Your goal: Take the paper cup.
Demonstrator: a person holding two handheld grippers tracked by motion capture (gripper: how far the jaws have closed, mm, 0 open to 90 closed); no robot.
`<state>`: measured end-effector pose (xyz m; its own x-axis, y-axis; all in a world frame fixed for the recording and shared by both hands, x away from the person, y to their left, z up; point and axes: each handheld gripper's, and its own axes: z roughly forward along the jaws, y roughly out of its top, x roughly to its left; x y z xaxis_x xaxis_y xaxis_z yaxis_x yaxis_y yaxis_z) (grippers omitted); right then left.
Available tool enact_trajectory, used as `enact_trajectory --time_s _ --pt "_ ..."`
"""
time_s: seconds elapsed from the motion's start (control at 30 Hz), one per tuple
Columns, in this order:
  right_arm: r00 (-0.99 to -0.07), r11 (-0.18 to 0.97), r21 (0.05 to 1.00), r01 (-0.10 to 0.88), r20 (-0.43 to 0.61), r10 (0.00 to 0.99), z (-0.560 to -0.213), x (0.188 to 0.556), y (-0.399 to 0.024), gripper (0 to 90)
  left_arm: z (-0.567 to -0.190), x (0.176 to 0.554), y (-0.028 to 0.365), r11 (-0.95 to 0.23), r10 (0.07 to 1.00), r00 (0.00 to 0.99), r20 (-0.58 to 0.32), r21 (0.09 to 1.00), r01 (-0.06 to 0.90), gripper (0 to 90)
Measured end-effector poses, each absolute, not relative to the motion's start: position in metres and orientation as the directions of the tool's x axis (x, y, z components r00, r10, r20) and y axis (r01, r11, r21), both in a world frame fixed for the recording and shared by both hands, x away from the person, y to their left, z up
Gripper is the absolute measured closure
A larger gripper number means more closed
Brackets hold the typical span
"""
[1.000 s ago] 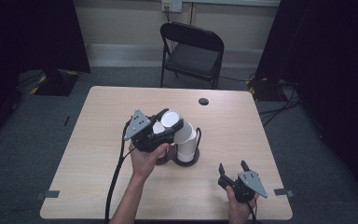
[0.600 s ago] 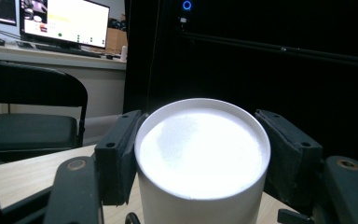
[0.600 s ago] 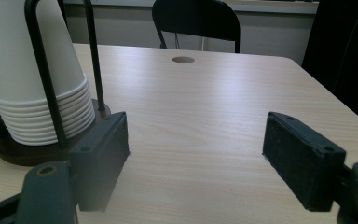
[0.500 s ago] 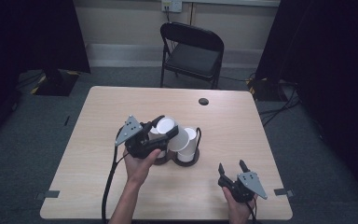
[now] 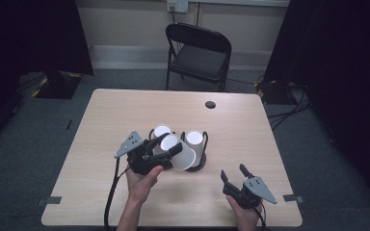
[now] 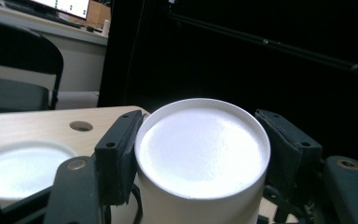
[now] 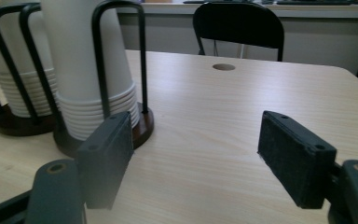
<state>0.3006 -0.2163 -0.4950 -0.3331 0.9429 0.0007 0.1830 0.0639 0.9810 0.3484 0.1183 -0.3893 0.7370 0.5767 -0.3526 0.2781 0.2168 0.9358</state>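
Left gripper (image 5: 169, 145) was clamped on a white paper cup (image 5: 181, 153), tilted, its mouth aimed rightward toward the wire-framed cup stack (image 5: 195, 144) just beyond.

No text, label, brand, number or sign can be read anywhere. The white paper cups (image 5: 182, 153) are plain, with no print on their bases or sides, and the pale wooden surface (image 5: 125, 115) carries no marking. At the far left of the left gripper view a bright screen (image 6: 65, 5) shows small dark marks, too blurred and small to make out as letters or figures. The black folding chair (image 5: 198, 52) bears no visible lettering either.
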Motion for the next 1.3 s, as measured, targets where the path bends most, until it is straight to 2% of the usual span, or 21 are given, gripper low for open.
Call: enact_trajectory --time_s 0.17,0.4,0.73,1.3 --pt "-0.41 0.076 0.984 0.161 -0.004 0.912 -0.492 0.299 -0.207 29.3 -0.395 0.345 0.119 0.2 0.583 0.729 -0.358 0.933 0.298 34.7" --pt "-0.551 0.05 0.987 0.156 0.045 0.833 -0.485 0.298 -0.188 31.8 -0.403 0.341 0.121 0.219 0.57 0.722 -0.392 0.92 0.326 34.8" --pt "-0.639 0.013 0.993 0.116 0.064 0.767 -0.482 0.296 -0.171 39.2 -0.411 0.34 0.127 0.267 0.518 0.714 -0.472 0.882 0.389 34.8" --pt "-0.723 0.025 1.0 -0.008 -0.023 0.691 -0.471 0.287 -0.157 54.4 -0.431 0.326 0.114 0.326 0.35 0.717 -0.602 0.796 0.509 34.8"
